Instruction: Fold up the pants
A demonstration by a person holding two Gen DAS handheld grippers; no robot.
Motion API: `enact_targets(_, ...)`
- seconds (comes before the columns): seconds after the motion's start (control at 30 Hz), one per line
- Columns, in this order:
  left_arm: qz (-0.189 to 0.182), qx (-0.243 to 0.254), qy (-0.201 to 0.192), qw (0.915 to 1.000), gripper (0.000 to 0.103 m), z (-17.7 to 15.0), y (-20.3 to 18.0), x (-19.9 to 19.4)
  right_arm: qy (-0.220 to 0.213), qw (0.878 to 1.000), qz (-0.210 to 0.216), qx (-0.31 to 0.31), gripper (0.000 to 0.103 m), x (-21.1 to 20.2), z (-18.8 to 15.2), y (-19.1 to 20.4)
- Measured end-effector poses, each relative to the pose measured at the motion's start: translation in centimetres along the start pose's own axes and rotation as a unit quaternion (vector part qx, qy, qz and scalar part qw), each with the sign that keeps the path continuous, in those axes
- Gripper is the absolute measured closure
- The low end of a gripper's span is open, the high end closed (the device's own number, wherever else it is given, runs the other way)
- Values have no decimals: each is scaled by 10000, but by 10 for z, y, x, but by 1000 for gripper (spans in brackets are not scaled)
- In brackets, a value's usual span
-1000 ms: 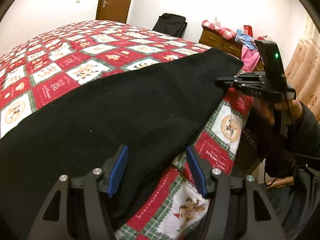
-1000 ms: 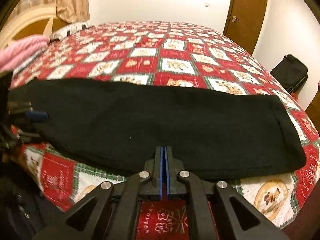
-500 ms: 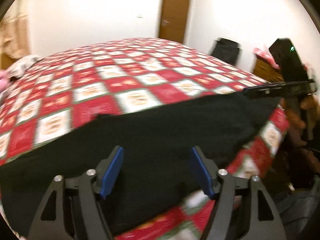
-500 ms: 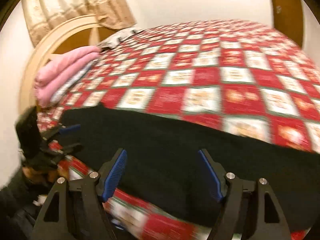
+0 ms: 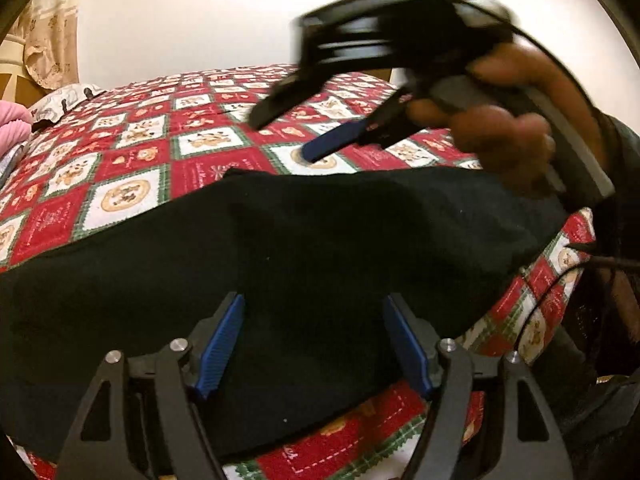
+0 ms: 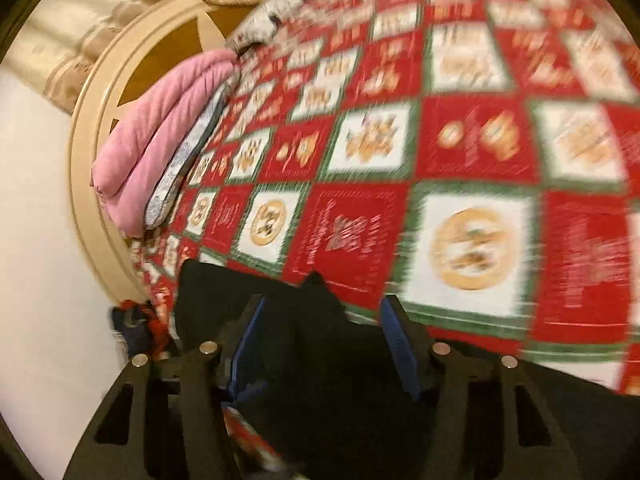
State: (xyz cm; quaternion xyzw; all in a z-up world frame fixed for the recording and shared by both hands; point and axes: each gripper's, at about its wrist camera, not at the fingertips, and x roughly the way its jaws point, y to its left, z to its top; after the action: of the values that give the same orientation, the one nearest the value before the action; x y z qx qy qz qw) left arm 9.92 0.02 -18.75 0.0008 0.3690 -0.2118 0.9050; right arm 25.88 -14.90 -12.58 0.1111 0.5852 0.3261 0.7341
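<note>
Two grippers over black pants (image 5: pixel 304 264) spread along bedspread (image 5: pixel 132 196) edge: left gripper (image 5: pixel 314 344) wide open above cloth, right gripper (image 6: pixel 320 344) closing around raised corner, unpinched. Best gripped squarely at corner edge before folding over.
</note>
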Motion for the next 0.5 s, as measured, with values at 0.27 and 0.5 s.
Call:
enact_targets(0.27,-240,-210,-86,9995,28,-1,7,-3,470,9987,-171,111,74,50,15,12)
enact_targets(0.5,-299,-359,-109,9988,28,-1,13,-5,73,9995,-291,-83,98,31,17,21)
